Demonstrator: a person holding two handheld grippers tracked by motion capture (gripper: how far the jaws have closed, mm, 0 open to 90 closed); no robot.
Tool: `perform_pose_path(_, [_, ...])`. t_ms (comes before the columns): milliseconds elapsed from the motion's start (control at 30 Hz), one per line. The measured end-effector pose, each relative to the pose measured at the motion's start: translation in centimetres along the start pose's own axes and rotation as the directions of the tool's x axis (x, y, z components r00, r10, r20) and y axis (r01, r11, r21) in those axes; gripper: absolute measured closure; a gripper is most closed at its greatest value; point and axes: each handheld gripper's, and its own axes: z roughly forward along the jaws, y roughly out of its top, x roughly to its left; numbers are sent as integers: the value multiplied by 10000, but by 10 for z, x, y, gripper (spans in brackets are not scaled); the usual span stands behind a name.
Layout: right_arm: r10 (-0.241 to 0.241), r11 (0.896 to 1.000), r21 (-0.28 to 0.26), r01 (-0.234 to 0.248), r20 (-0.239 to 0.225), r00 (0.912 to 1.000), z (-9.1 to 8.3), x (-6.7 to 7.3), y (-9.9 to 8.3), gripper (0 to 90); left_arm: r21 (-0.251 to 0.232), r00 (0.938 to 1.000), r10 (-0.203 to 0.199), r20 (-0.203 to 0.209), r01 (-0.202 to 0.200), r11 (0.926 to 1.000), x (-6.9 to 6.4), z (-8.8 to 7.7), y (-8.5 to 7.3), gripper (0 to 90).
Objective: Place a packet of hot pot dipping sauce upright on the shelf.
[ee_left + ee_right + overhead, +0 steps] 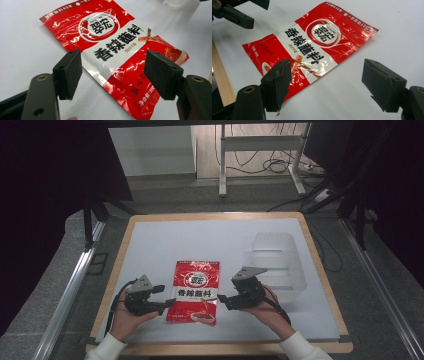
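A red and white seasoning packet (pixel 197 292) with black characters lies flat on the white table top, near the front. My left gripper (pixel 165 296) sits just left of the packet's lower edge, held in a hand, with its jaws open toward the packet. In the left gripper view the packet (pixel 112 50) lies beyond the open left gripper (pixel 115 72), and nothing is between the pads. My right gripper (pixel 223 300) stands open just right of the packet. From the right gripper view, the packet (pixel 312 47) lies ahead and left of the open right gripper (pixel 329 82).
A clear plastic rack (pixel 277 265) stands on the right side of the table (pixel 150 245). The wooden table rim (pixel 120 255) frames the white surface. Beyond the far edge stand a white frame leg (pixel 222 165) and floor cables (pixel 275 167).
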Motion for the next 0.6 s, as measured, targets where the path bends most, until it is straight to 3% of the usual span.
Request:
perform_pose_path(167, [-133, 9996, 230, 133, 8, 9999, 0, -3, 0, 241, 59, 10000, 91, -10, -91, 9999, 0, 1, -1, 303])
perform_pose_path(467, [-115, 9996, 274, 105, 375, 9992, 0, -10, 11, 238, 156, 9969, 763, -186, -760, 9970, -4, -3, -9, 303])
perform_pose_path(600, [-20, 9998, 217, 13, 331, 9995, 0, -10, 21, 239, 89, 9971, 723, -228, -721, 9974, -10, -8, -15, 303])
